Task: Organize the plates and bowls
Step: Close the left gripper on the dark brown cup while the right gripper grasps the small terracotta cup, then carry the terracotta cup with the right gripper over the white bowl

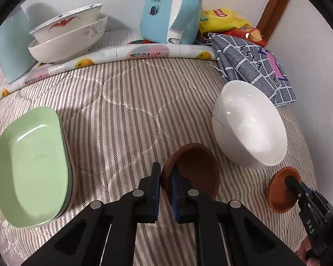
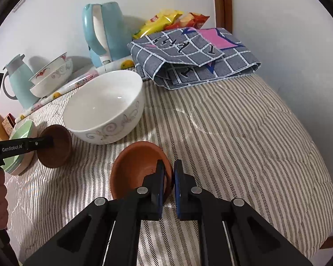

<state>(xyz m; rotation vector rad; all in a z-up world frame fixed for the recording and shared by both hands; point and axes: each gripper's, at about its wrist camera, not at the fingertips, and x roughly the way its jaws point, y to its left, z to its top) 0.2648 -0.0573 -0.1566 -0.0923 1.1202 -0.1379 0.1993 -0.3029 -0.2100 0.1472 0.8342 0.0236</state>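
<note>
Your large white ceramic bowl (image 2: 104,108) is sitting on the striped bed (image 2: 233,144) at eleven o'clock. Your left hand-held gripper (image 1: 165,185) is pinching a dark brown saucer's (image 1: 195,168) rim; your right hand-held gripper (image 2: 169,182) is clamping the terracotta saucer's (image 2: 137,166) rim.

The teal thermos (image 1: 10,51) is cut off at the frame's edge.
</note>
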